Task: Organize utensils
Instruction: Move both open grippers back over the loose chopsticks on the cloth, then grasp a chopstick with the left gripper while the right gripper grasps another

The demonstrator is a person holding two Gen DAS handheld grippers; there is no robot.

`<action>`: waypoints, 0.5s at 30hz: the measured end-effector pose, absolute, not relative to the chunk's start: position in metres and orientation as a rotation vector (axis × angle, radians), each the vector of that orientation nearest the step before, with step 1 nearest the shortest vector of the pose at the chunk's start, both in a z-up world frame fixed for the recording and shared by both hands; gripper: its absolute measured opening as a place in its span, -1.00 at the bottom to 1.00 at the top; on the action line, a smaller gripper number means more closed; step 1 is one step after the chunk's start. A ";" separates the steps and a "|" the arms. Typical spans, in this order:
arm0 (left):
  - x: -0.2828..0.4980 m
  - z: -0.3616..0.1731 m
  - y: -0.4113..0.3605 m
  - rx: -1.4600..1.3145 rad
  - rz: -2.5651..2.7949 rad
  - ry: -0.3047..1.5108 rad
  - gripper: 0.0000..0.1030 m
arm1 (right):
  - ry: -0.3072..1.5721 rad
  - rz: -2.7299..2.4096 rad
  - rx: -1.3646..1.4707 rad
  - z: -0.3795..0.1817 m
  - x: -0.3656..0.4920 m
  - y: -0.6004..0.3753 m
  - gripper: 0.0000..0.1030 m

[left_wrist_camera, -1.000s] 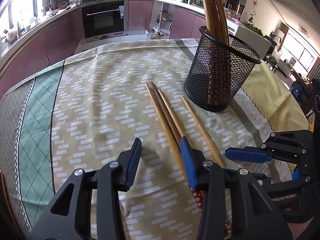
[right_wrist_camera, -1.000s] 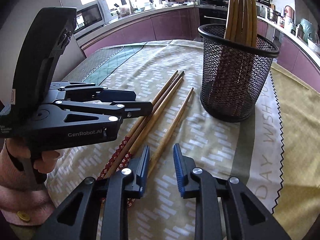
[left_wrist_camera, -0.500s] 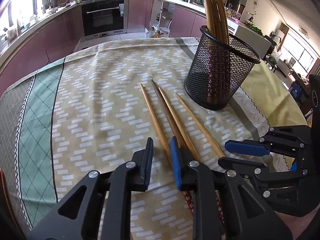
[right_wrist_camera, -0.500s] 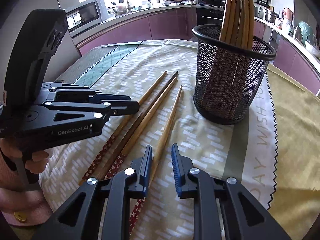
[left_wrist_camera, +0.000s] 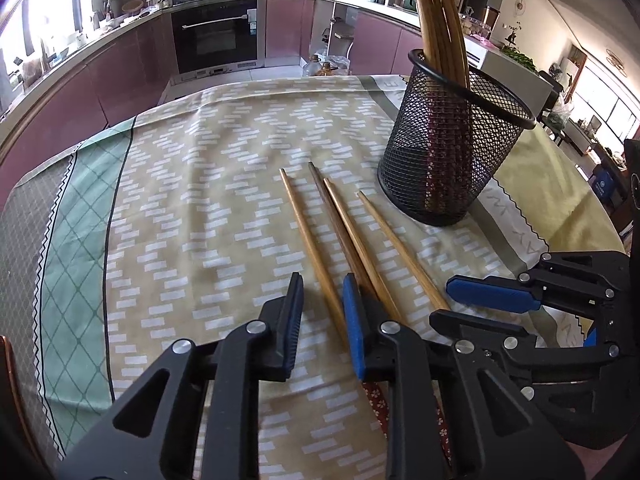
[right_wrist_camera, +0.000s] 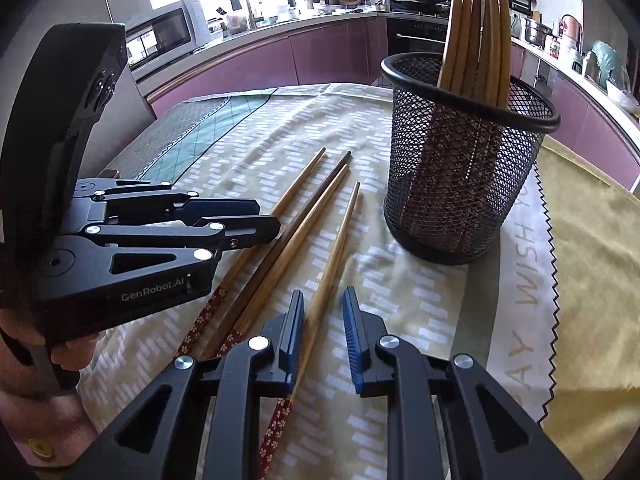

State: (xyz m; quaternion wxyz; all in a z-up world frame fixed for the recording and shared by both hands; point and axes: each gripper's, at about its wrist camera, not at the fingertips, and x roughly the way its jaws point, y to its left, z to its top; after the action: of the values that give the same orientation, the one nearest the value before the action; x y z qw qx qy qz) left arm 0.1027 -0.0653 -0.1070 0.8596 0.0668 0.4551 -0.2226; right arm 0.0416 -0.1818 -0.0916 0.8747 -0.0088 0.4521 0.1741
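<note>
1. Four wooden chopsticks (left_wrist_camera: 352, 240) are lying side by side on a patterned tablecloth (left_wrist_camera: 180, 200), just in front of a black mesh holder (left_wrist_camera: 448, 156) with more chopsticks standing upright inside it.
2. The left gripper (left_wrist_camera: 322, 312) is sitting low over the leftmost chopstick (left_wrist_camera: 308, 236); its jaws have just been closing and are now standing narrow with that stick between them, though no pad is clearly pressing it.
3. The right gripper (right_wrist_camera: 322, 320) is straddling the rightmost chopstick (right_wrist_camera: 336, 248), jaws narrow, the stick lying against the left pad (right_wrist_camera: 295, 332).
</note>
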 end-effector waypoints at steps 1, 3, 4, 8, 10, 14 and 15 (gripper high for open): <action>0.103 -0.107 -0.066 0.141 -0.467 0.954 -0.60 | 0.943 0.364 -0.015 -0.092 0.042 -0.182 -0.64; 0.103 -0.108 -0.066 0.139 -0.468 0.953 -0.64 | 0.940 0.362 -0.003 -0.092 0.043 -0.184 -0.70; 0.103 -0.108 -0.066 0.134 -0.470 0.954 -0.70 | 0.939 0.362 0.005 -0.093 0.044 -0.185 -0.71; 0.104 -0.108 -0.065 0.120 -0.467 0.955 -0.79 | 0.945 0.375 0.053 -0.093 0.046 -0.193 -0.82; 0.104 -0.108 -0.065 0.110 -0.468 0.957 -0.82 | 0.948 0.380 0.078 -0.094 0.046 -0.196 -0.85; 0.102 -0.107 -0.062 0.077 -0.471 0.959 -0.83 | 0.945 0.386 0.109 -0.093 0.045 -0.201 -0.89; 0.101 -0.107 -0.061 0.072 -0.472 0.960 -0.84 | 0.943 0.389 0.116 -0.092 0.044 -0.202 -0.89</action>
State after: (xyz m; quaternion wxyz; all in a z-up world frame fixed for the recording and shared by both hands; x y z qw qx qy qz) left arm 0.1013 -0.0614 -0.1068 0.8598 0.0342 0.4571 -0.2250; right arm 0.0445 -0.2019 -0.0923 0.8712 0.0555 0.4509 0.1861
